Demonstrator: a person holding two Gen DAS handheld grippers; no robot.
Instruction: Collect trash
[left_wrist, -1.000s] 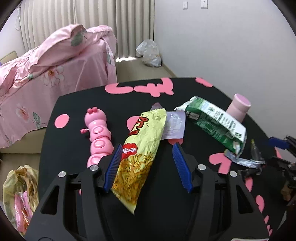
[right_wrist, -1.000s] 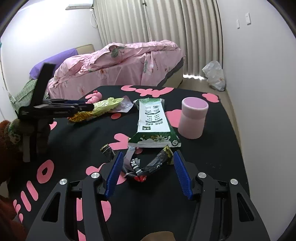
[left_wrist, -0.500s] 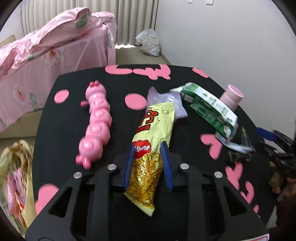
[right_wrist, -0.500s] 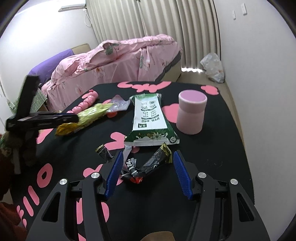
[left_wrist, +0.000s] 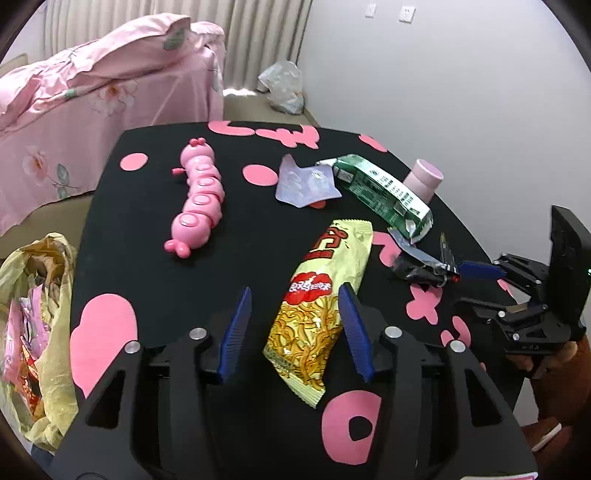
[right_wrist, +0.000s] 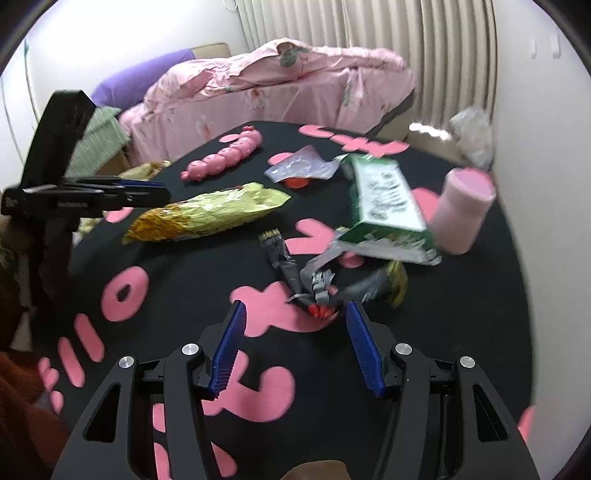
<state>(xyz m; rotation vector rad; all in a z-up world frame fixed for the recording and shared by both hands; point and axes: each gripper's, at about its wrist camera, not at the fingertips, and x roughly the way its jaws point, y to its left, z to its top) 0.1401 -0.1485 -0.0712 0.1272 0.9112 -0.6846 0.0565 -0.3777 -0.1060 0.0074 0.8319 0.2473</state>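
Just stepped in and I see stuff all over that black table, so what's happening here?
A person is clearing trash with a handheld tool in each hand. The left tool is opening, its pads off the yellow snack packet, which lies on the black table between its fingers. The right tool is open just short of a crumpled dark wrapper. Nothing is lifted at this moment.

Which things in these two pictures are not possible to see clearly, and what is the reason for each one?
- Yellow bag beside the table, left wrist view: the picture's edge cuts it, so its contents are unclear.
- Green carton and pink cup, right wrist view: blurred, print unreadable.
- Dark wrapper, right wrist view: blurred, so contact with the right gripper is uncertain.
- Yellow snack packet, left wrist view: the left gripper fingers hide its edge.
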